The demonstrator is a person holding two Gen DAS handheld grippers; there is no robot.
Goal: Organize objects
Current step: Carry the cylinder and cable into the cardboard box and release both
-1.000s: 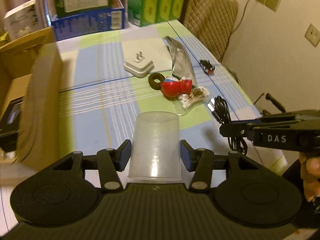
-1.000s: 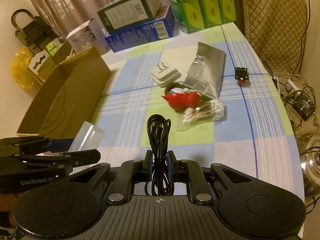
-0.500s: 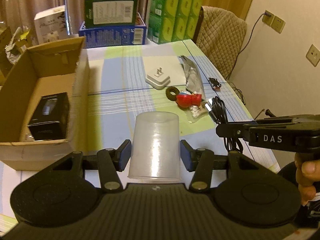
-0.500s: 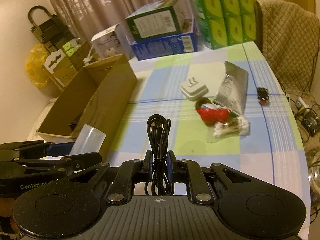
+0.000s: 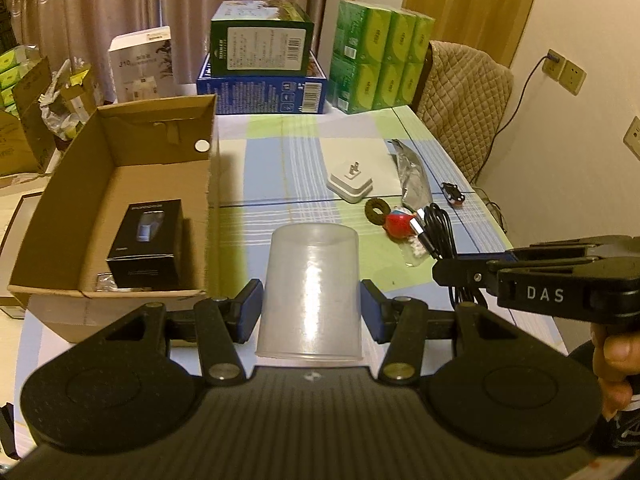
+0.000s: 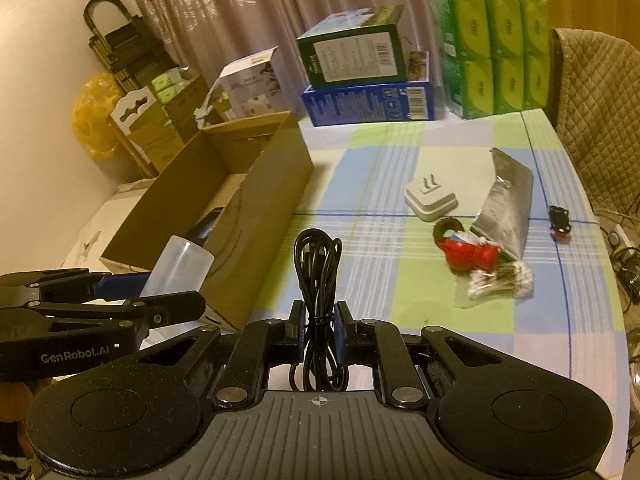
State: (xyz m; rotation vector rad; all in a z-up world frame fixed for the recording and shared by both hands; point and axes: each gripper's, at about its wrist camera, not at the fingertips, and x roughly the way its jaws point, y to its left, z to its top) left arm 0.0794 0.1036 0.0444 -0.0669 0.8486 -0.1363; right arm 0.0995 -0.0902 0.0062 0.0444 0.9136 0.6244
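Left wrist: checked tablecloth (image 5: 280, 168), curtains (image 5: 80, 20) behind.

The surface (image 6: 400, 300) wears a checked cloth of pale blue, lime green and white squares, crossed by thin dark blue and white lines; the cup (image 5: 310, 292) is clear and frosted; the cable (image 6: 318, 280) is black; the cardboard box (image 5: 120, 160) is plain brown, and the small box (image 5: 146, 244) inside it is glossy black; the charger (image 6: 430, 202) is white; the pouch (image 6: 506, 204) is shiny silver; the toy (image 6: 470, 256) is bright red; the ring (image 6: 446, 230) is dark brown; the tissue packs (image 5: 380, 56) are green and yellow-green; both claws are black with blue pads (image 5: 250, 314).
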